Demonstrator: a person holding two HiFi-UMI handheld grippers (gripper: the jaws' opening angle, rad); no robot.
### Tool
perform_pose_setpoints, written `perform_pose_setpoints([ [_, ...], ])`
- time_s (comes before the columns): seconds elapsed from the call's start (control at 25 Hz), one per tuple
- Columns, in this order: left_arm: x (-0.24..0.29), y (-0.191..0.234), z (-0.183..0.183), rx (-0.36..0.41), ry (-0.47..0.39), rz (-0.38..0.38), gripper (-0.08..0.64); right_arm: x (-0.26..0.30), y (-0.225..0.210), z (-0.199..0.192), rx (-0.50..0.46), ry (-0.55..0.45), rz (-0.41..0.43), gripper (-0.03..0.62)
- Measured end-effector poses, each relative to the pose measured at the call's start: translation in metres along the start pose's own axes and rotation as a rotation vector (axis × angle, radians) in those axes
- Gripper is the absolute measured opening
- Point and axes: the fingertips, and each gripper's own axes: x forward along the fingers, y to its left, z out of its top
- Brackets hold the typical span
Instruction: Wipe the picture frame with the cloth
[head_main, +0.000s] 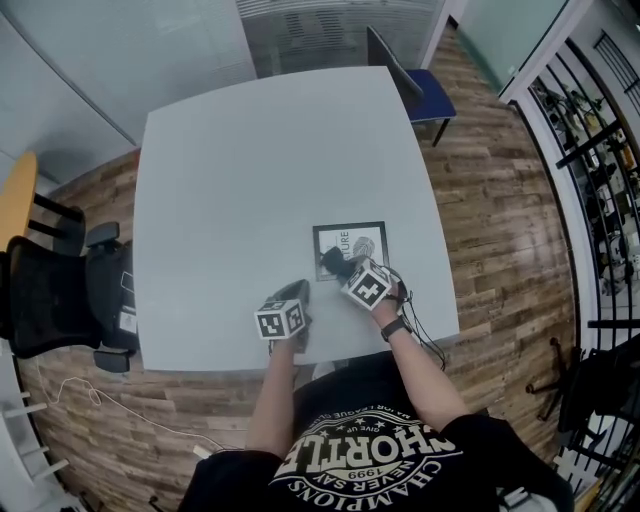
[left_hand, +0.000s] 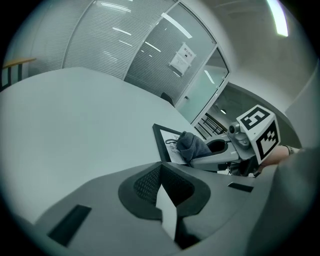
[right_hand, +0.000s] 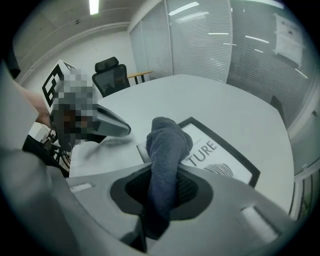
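The black-edged picture frame (head_main: 351, 243) lies flat on the white table (head_main: 250, 180), near its front right part; it also shows as the frame (right_hand: 240, 165) and the frame (left_hand: 161, 139). My right gripper (head_main: 340, 265) is shut on a dark grey-blue cloth (right_hand: 165, 145), and the cloth (head_main: 333, 261) rests on the frame's near left corner. The cloth (left_hand: 192, 145) bulges out past the jaw tips. My left gripper (head_main: 298, 291) hovers just left of the frame, its jaws (left_hand: 161, 172) closed together with nothing between them.
A blue chair (head_main: 425, 92) stands at the table's far edge. A black office chair (head_main: 50, 290) is on the left, and dark shelving (head_main: 600, 150) lines the right wall. A cable (head_main: 110, 410) lies on the wooden floor by the table's near edge.
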Motion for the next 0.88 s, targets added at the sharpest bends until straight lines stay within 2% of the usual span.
perform_pose_setpoints([
  [0.24,-0.004,-0.016,-0.003,0.036,0.000,-0.020,-0.003,-0.039,-0.053,-0.063,0.167,0.031,-0.170,0.069],
  [0.36,-0.006,-0.026,-0.008,0.055,0.013,-0.028,-0.003,-0.050,-0.066,-0.088,0.276,-0.013,-0.228,0.069],
  [0.48,-0.015,-0.037,-0.006,0.069,-0.001,-0.043,-0.003,-0.069,-0.068,-0.076,0.352,-0.201,-0.257,0.067],
  [0.64,-0.033,-0.053,0.018,0.112,-0.063,-0.071,-0.003,-0.110,-0.067,-0.035,0.350,-0.445,-0.314,0.067],
  [0.76,-0.051,-0.075,0.041,0.160,-0.129,-0.107,-0.003,-0.149,-0.066,-0.011,0.331,-0.561,-0.419,0.067],
  [0.88,-0.074,-0.103,0.064,0.232,-0.200,-0.136,-0.003,-0.188,-0.051,0.007,0.342,-0.658,-0.450,0.067],
])
